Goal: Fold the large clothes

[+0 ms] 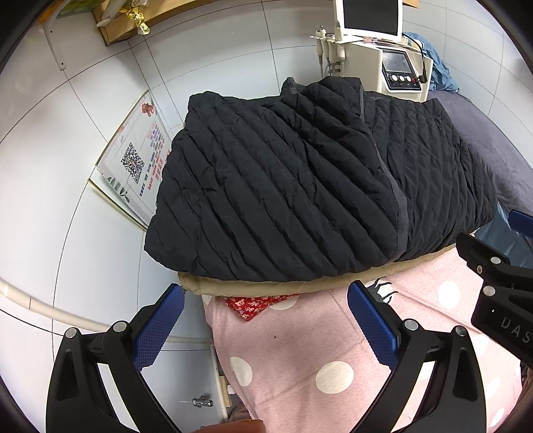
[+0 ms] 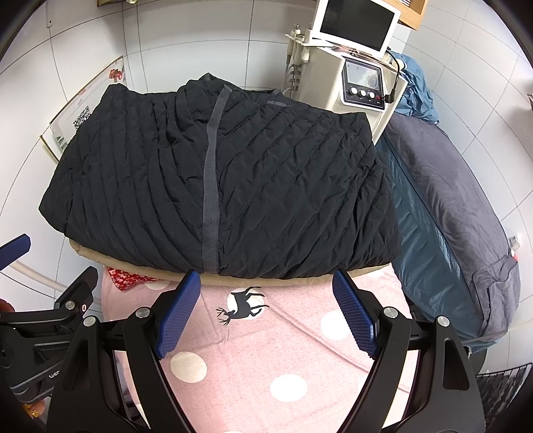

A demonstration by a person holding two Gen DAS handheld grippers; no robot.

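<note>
Both jaws wide (empty), jacket [image 2: 216, 173] beyond

right tongs [image 1: 499, 299]: "DAS" (cut off) | left tongs [image 2: 50, 333]: "Ger" | poster [image 1: 140, 163]: QR code, unreadable

1 black quilted puffer jacket [image 2: 233, 173], folded, w/ 1 grey tape strip [image 2: 210, 186] down its middle. 1 beige pad [image 2: 299, 279] under it. 1 pink polka-dot blanket [image 2: 253, 359] w/ 1 black deer print [image 2: 241, 304]; approx 7 white dots show in right wrist view, some cut off by frame. 1 red patterned cloth [image 2: 125, 278]. 1 white machine [image 2: 359, 83] w/ 2 screens: 1 tilted monitor [image 2: 358, 25], 1 small panel display [image 2: 363, 78]. Panel knobs: 3 white, 1 red. 1 dark grey cushion [image 2: 459, 200]. 1 blue garment [image 2: 416, 93] behind it. 1 QR-code sign [image 1: 140, 160]. 2 grippers: left gripper [image 1: 266, 324], right gripper [image 2: 268, 311], 2 blue pads each.
</note>
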